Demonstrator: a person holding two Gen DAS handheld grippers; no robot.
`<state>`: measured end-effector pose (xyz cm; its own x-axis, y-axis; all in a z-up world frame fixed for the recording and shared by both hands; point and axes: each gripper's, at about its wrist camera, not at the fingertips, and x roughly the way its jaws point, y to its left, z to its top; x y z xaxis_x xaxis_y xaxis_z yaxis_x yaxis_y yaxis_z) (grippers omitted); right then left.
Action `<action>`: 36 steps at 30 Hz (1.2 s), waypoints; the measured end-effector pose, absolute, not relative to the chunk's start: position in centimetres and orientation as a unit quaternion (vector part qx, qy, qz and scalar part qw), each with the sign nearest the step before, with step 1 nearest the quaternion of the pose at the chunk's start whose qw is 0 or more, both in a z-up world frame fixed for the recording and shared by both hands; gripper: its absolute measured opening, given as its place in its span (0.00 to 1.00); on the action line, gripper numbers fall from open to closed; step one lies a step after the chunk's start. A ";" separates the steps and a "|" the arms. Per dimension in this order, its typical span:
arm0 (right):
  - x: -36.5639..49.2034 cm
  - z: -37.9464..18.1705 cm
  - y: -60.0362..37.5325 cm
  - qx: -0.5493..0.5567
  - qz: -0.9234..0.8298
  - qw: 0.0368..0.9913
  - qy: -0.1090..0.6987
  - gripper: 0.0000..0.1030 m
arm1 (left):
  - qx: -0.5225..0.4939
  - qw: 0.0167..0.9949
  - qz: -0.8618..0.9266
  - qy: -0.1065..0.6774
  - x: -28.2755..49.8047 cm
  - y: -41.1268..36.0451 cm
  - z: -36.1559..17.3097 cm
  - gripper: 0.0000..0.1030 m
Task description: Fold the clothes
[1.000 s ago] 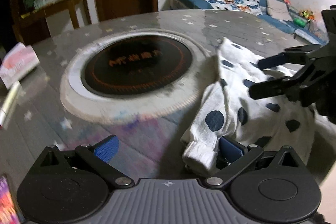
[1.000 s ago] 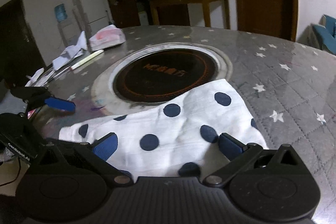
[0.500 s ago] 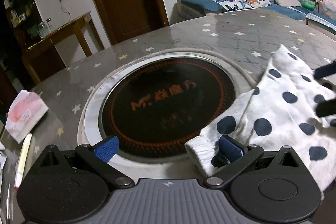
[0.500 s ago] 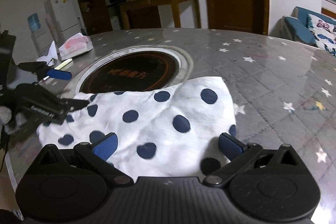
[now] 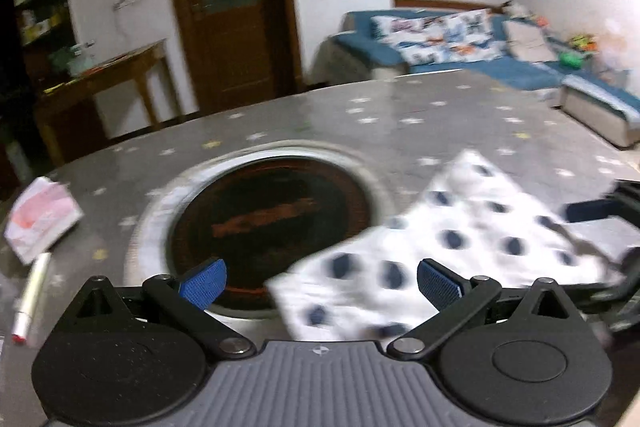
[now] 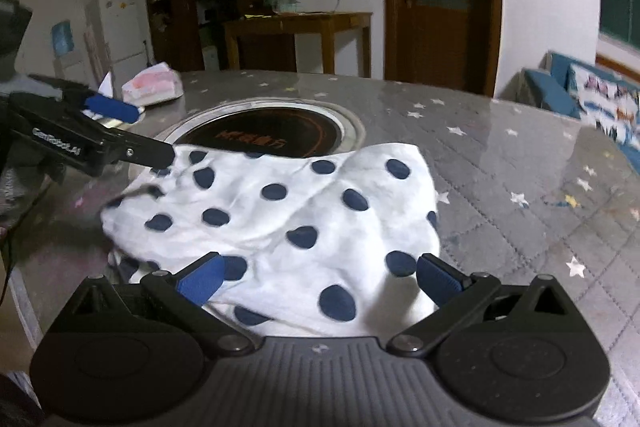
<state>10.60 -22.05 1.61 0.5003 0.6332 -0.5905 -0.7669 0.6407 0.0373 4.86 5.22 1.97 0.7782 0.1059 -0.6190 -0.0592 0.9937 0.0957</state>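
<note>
A white garment with dark blue dots (image 6: pixel 288 211) lies rumpled on the grey star-patterned table, partly over the round dark hotplate (image 6: pixel 260 139). In the blurred left wrist view the garment (image 5: pixel 460 243) lies right of centre. My left gripper (image 5: pixel 320 281) is open, its blue pads apart, with the garment's near corner between them. My right gripper (image 6: pixel 318 275) is open, its pads apart just above the garment's near edge. The left gripper (image 6: pixel 120 131) shows at the left of the right wrist view, one finger touching the garment's left edge.
A tissue pack (image 5: pixel 40 215) and a white pen (image 5: pixel 30 299) lie on the table's left. The hotplate's pale rim (image 5: pixel 160 203) surrounds the dark disc. A wooden side table (image 6: pixel 296 35), door and blue sofa (image 5: pixel 460 47) stand beyond the table.
The left gripper has pulled back and risen, and the garment corner that lay against its right pad now lies flatter between the pads. The garment looks more bunched in the right wrist view.
</note>
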 end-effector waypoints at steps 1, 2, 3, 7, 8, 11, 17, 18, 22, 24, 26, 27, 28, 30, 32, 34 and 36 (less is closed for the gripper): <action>10.3 1.4 -22.0 -0.122 0.406 0.859 0.285 1.00 | 0.036 0.943 0.036 0.330 4.6 4.5 1.7 1.00; 9.9 1.2 -21.9 -0.126 0.404 0.861 0.281 1.00 | 0.038 0.942 0.032 0.332 4.4 4.1 1.3 1.00; 9.8 1.0 -22.0 -0.127 0.401 0.863 0.280 1.00 | 0.040 0.941 0.027 0.334 4.3 3.6 0.8 1.00; 9.2 0.2 -22.5 -0.129 0.390 0.869 0.275 1.00 | 0.054 0.936 0.021 0.347 3.9 2.3 -1.3 1.00; 9.4 -0.1 -22.7 -0.118 0.389 0.869 0.281 1.00 | 0.056 0.936 0.023 0.347 3.9 2.3 -1.8 1.00; 9.5 0.0 -22.9 -0.107 0.386 0.871 0.285 1.00 | 0.059 0.936 0.027 0.346 3.8 2.3 -2.9 1.00; 8.6 2.0 -24.2 -0.106 0.374 0.885 0.255 1.00 | 0.048 0.944 0.031 0.326 2.8 2.7 -1.4 1.00; 8.6 2.3 -24.6 -0.105 0.363 0.891 0.252 1.00 | 0.045 0.945 0.033 0.323 2.6 2.8 -1.2 1.00; 9.1 2.3 -26.1 -0.098 0.321 0.907 0.255 1.00 | 0.038 0.947 0.031 0.319 2.3 2.7 -1.0 1.00; 9.3 1.7 -26.8 -0.104 0.302 0.910 0.263 1.00 | 0.040 0.943 0.034 0.328 2.4 2.8 -1.6 1.00; 9.0 0.8 -27.0 -0.117 0.289 0.911 0.272 1.00 | 0.037 0.940 0.036 0.337 2.5 3.0 -2.2 1.00; 8.9 0.4 -27.2 -0.123 0.284 0.910 0.276 1.00 | 0.035 0.939 0.036 0.340 2.4 3.1 -2.4 1.00; 8.8 0.0 -27.2 -0.127 0.280 0.910 0.279 1.00 | 0.032 0.938 0.036 0.343 2.4 3.2 -2.7 1.00; 8.5 -0.8 -27.5 -0.118 0.276 0.912 0.279 1.00 | 0.027 0.937 0.035 0.346 2.5 3.3 -2.9 1.00; 8.6 -0.6 -27.6 -0.114 0.276 0.912 0.282 1.00 | 0.023 0.937 0.035 0.348 2.5 3.4 -3.0 1.00; 8.7 -0.2 -27.6 -0.119 0.277 0.911 0.282 1.00 | 0.025 0.938 0.037 0.344 2.2 3.4 -2.5 1.00; 8.8 0.6 -27.3 -0.122 0.283 0.912 0.270 1.00 | 0.025 0.942 0.041 0.333 1.9 3.5 -1.6 1.00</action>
<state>8.81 -27.34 0.61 0.6940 0.4504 -0.5617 -0.5823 0.8099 -0.0700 1.89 3.47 -1.65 0.7751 0.0937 -0.6248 -0.0605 0.9954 0.0742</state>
